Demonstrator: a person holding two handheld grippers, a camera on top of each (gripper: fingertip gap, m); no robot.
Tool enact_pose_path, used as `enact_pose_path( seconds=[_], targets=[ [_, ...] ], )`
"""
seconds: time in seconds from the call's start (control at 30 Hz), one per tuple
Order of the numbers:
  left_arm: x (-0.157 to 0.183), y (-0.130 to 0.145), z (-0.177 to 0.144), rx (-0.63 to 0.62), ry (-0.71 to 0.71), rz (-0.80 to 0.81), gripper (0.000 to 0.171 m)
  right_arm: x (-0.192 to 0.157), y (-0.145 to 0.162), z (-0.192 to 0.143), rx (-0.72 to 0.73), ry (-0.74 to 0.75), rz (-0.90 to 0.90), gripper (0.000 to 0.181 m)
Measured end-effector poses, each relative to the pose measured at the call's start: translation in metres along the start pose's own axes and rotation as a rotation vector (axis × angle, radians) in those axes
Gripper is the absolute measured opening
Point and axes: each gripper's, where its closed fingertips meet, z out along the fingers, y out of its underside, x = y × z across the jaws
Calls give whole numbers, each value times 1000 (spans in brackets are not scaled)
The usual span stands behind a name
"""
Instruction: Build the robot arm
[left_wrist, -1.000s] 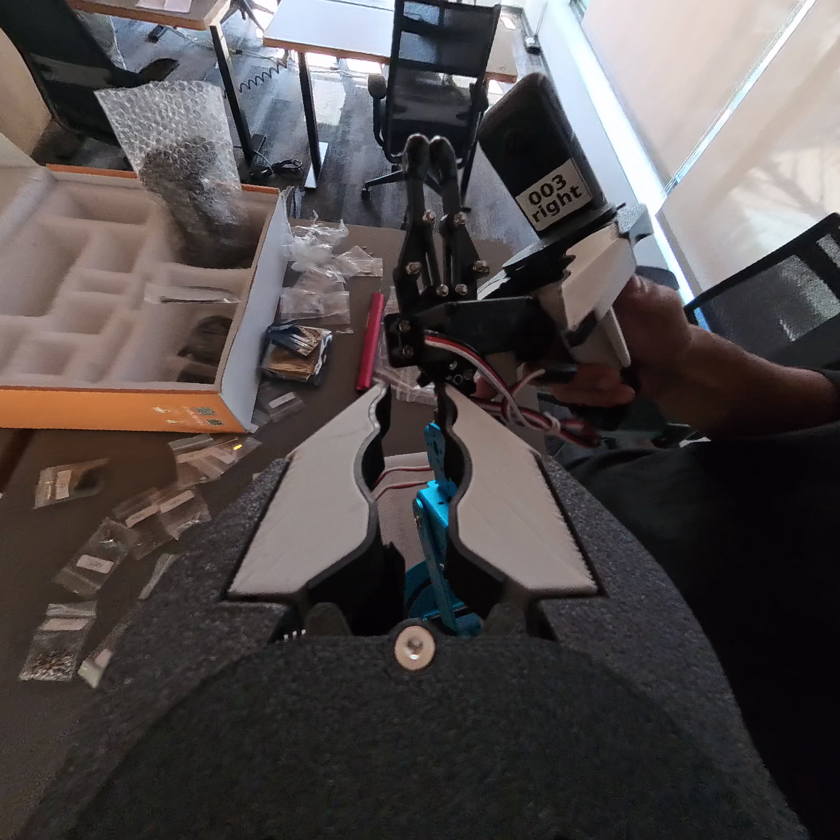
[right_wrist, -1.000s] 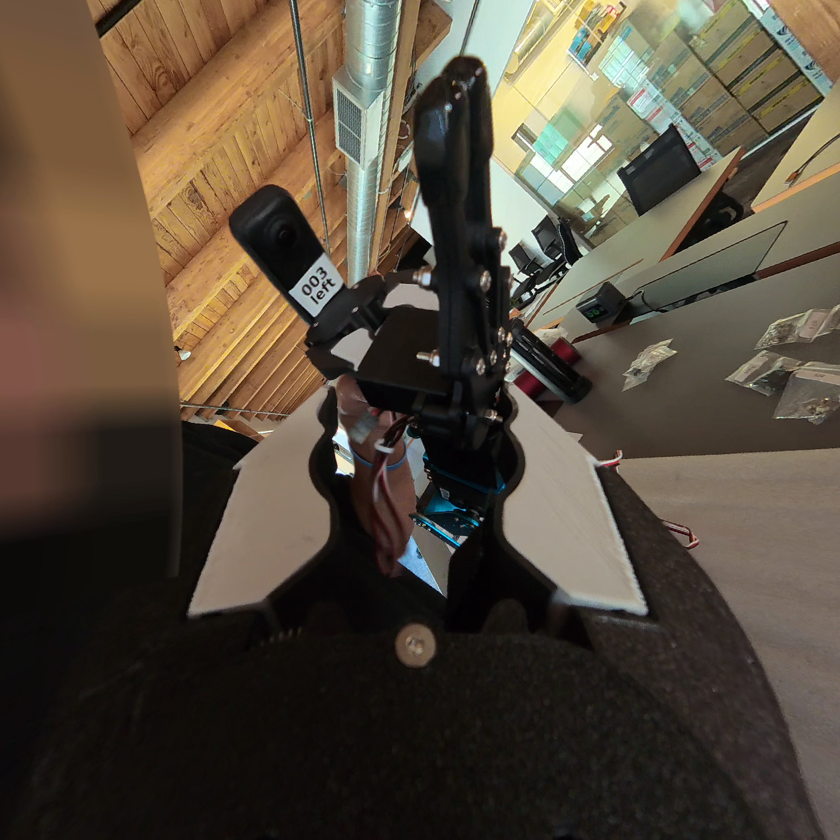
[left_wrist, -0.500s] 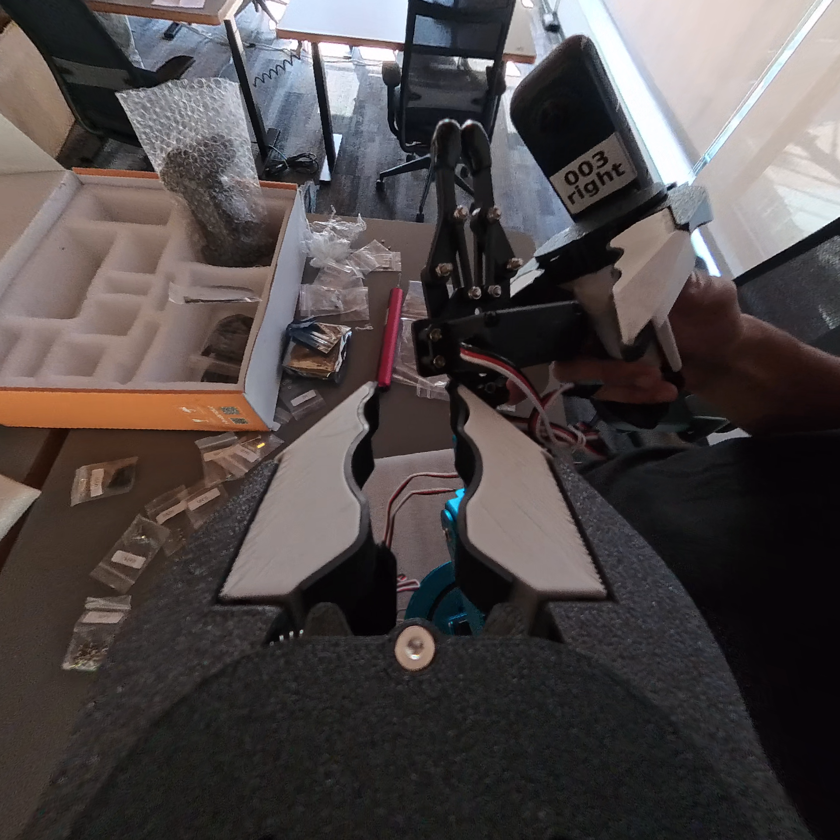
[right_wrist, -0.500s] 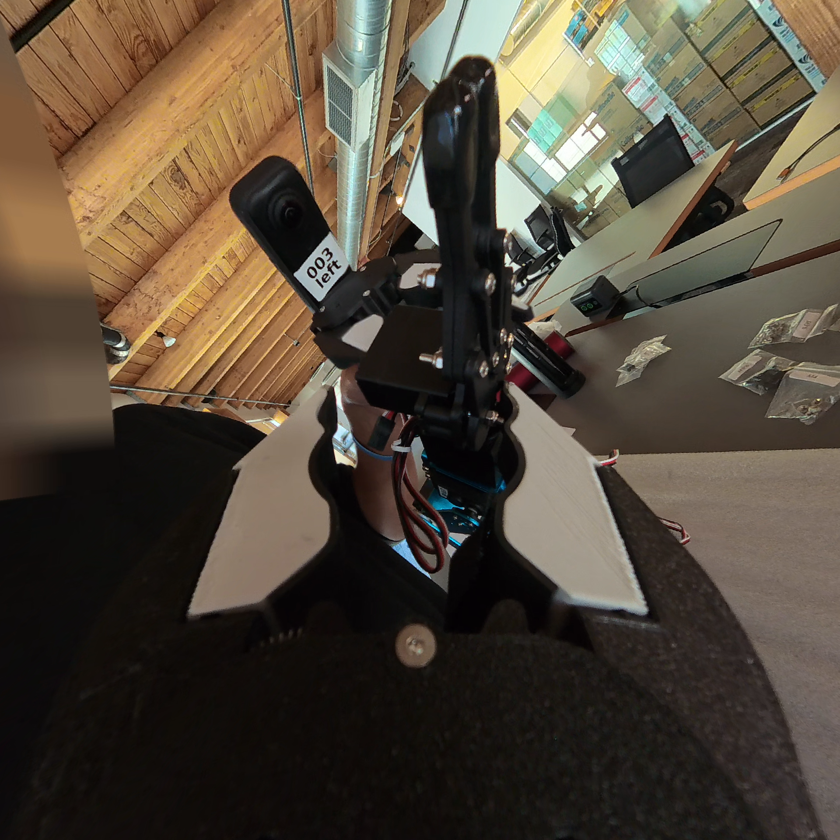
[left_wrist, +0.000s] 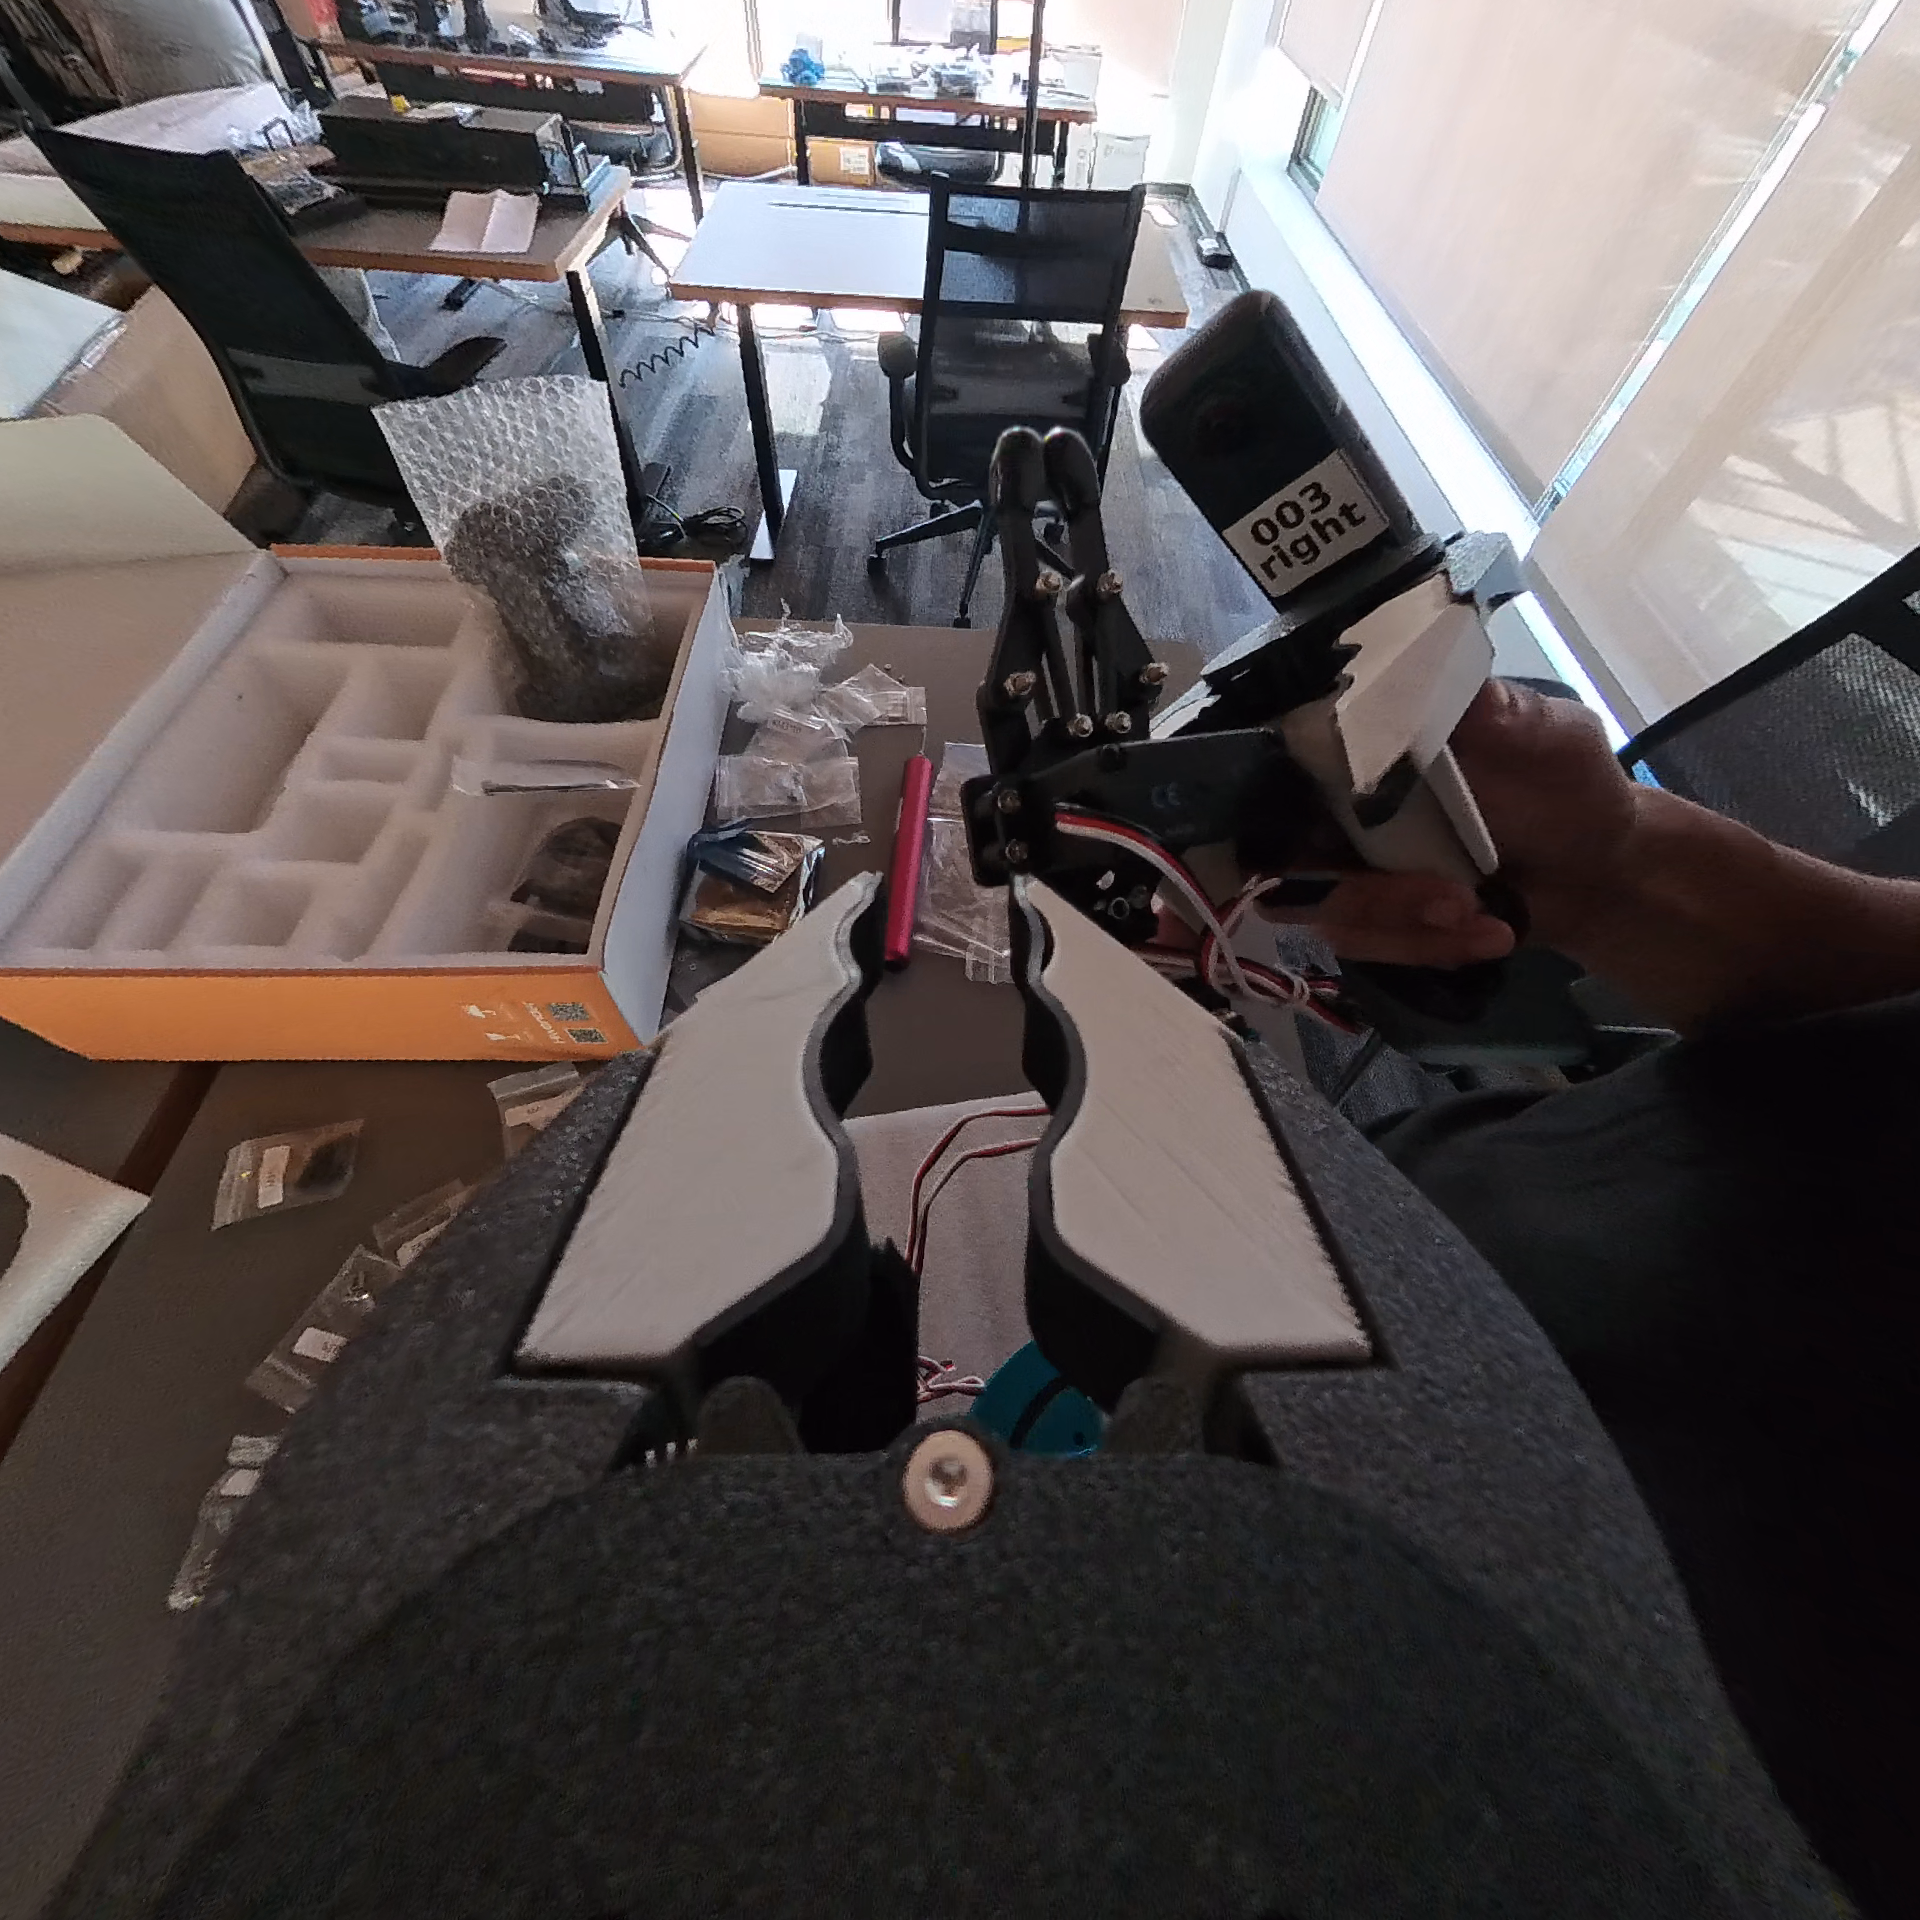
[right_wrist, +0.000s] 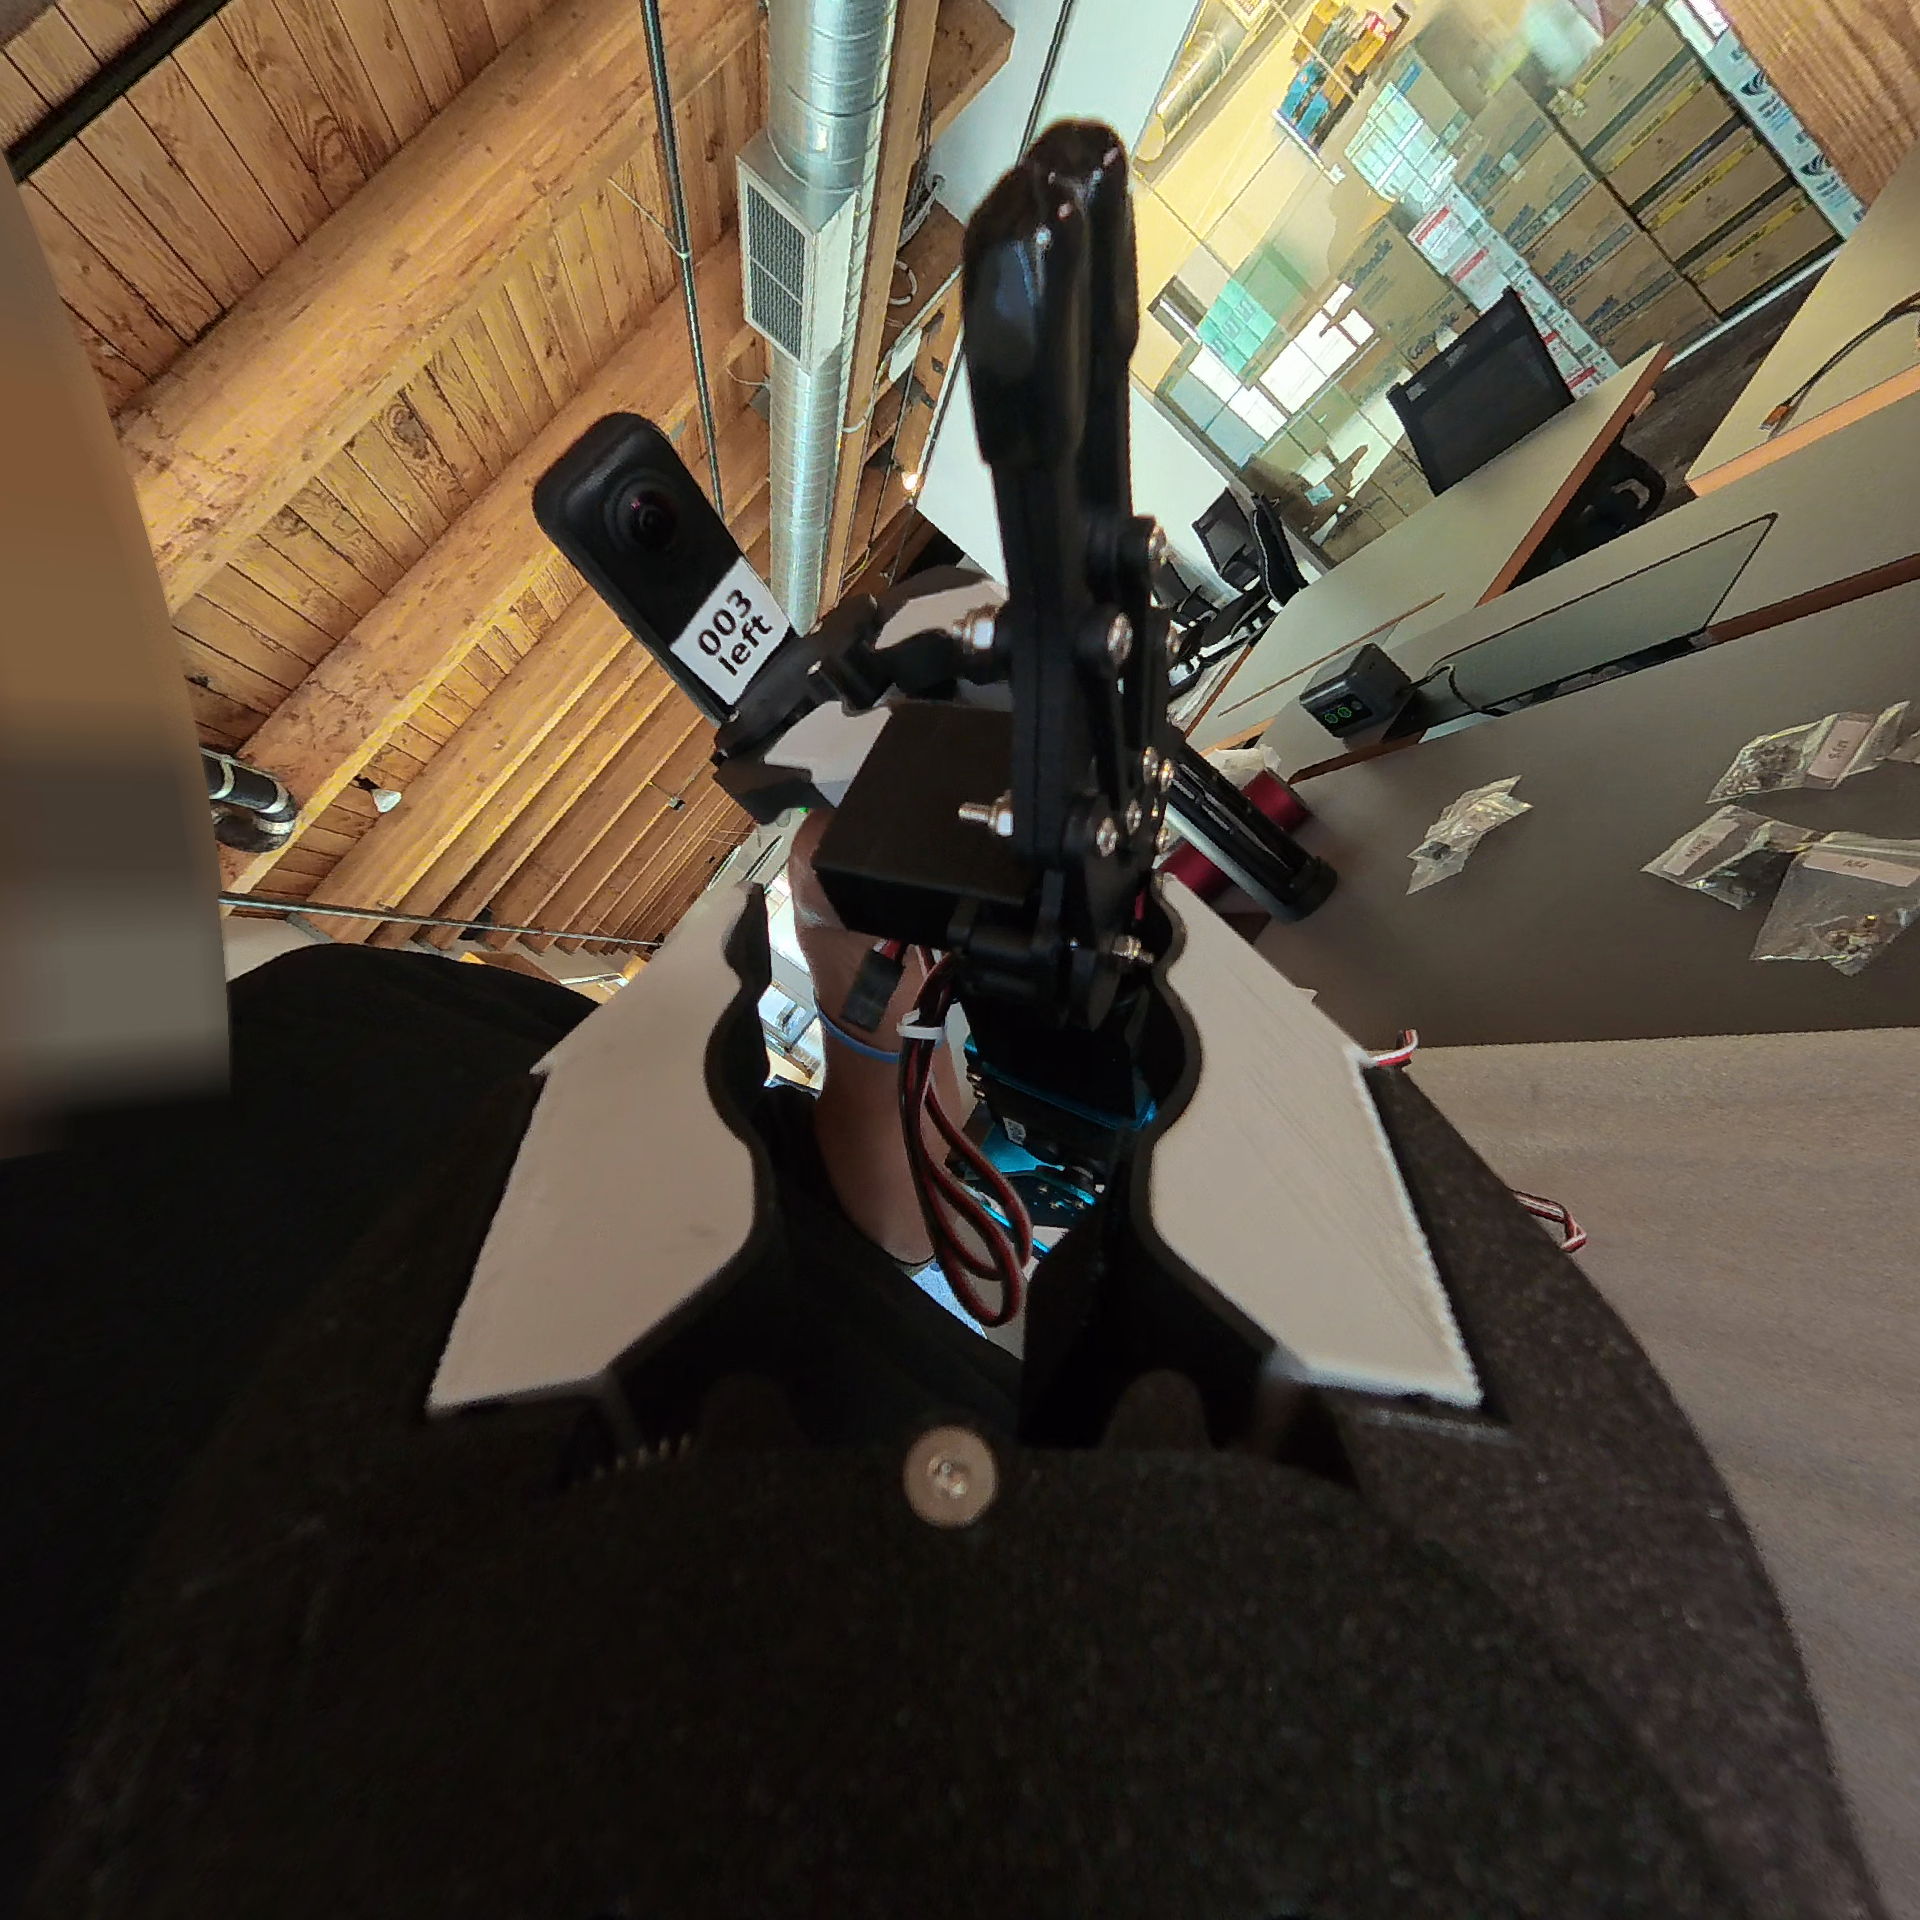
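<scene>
On the dark desk (left_wrist: 436, 1122) at nine o'clock sits the orange foam-lined box (left_wrist: 312, 790). Right gripper (right_wrist: 1049, 1039) is clamped on the black jointed mechanical claw assembly (right_wrist: 1070, 644), upright at twelve: rigid, light, wires snaggable, best held by its base. Left gripper (left_wrist: 940, 904) gapes, holding nothing.

box: orange-sided, white foam insert (left_wrist: 343, 790), on the surface (left_wrist: 125, 1455)
bubble wrap (left_wrist: 530, 520): standing in the box
red rod (left_wrist: 906, 862): beside small bags (left_wrist: 790, 779)
office chair (left_wrist: 1013, 343): behind
</scene>
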Motion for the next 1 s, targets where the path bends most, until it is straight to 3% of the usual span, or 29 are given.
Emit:
enact_pose_path(
  seconds=[0.33,0.5,0.83,1.0],
  targets=[
    [-2,14,4,-33,-36,25,23,-1,1,-1,3,3,-8,71],
    [-4,8,1,-1,-40,61,23,-2,1,0,13,-10,-2,72],
    [21,10,22,-70,205,-105,36,-2,2,-2,21,-3,-8,72],
    [19,18,28,-154,179,-40,39,0,2,-3,19,13,-15,72]
  ],
)
